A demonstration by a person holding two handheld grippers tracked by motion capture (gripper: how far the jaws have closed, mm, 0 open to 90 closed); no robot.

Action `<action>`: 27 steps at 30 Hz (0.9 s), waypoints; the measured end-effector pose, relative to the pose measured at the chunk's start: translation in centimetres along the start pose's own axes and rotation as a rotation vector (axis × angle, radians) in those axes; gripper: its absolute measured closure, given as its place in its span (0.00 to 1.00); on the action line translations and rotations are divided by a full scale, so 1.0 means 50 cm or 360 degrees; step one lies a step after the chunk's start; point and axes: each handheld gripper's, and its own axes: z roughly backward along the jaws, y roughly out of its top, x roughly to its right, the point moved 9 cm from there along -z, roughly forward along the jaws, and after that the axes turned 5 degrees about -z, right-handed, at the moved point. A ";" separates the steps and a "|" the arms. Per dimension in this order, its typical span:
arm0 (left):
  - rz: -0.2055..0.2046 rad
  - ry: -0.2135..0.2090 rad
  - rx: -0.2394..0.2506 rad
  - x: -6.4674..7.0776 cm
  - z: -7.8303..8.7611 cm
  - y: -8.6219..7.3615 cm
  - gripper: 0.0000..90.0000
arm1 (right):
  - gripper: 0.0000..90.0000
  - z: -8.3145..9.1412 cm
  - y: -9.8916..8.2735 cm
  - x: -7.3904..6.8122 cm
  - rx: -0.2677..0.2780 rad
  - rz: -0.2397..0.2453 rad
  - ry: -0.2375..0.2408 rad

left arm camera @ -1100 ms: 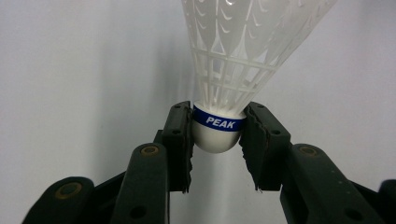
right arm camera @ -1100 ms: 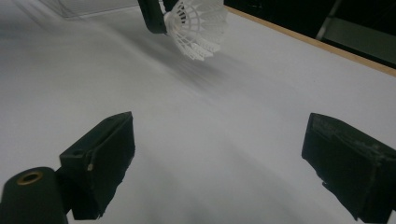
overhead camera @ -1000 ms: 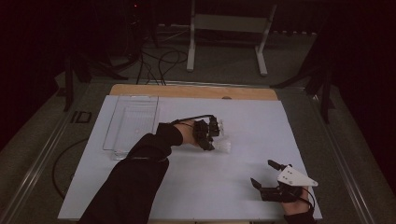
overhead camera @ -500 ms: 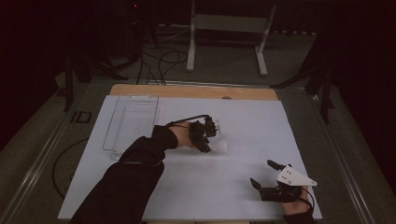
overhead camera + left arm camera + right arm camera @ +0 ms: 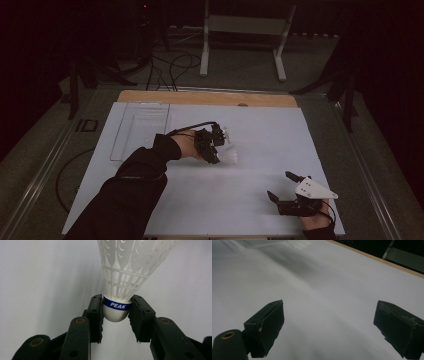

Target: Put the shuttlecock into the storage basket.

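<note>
Since a second ago the left tool (image 5: 216,145) has barely shifted, near the middle of the white tabletop (image 5: 260,125). Its jaws pinch the rounded white base of a shuttlecock (image 5: 117,308). At five o'clock, the right tool (image 5: 285,187) rests with jaws spread wide, holding nothing.

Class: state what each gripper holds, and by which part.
The left gripper grips the shuttlecock by its rounded base; the right gripper holds nothing.
</note>
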 end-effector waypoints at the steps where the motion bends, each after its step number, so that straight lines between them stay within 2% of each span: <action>1: 0.0009 0.0000 0.0009 0.000 0.005 0.000 0.72 | 0.11 0.001 0.001 0.001 0.0012 -0.0005 0.0003; 15: 0.0052 -0.0003 0.0024 0.011 0.056 -0.004 0.72 | 0.11 -0.001 0.000 -0.002 0.0004 -0.0006 0.0004; 17: 0.0042 0.0001 0.0022 0.011 0.059 -0.005 0.72 | 0.11 -0.001 0.000 -0.002 0.0004 -0.0006 0.0004; 21: 0.0052 -0.0008 0.0055 0.013 0.079 -0.005 0.72 | 0.11 -0.001 0.000 -0.003 0.0003 0.0005 0.0001; 23: 0.0037 0.0009 0.0045 0.010 0.089 -0.007 0.72 | 0.11 -0.001 0.002 -0.004 0.0008 0.0008 0.0002; 27: 0.0055 0.0015 0.0048 0.013 0.108 -0.009 0.72 | 0.11 -0.001 0.003 -0.005 0.0011 0.0017 0.0001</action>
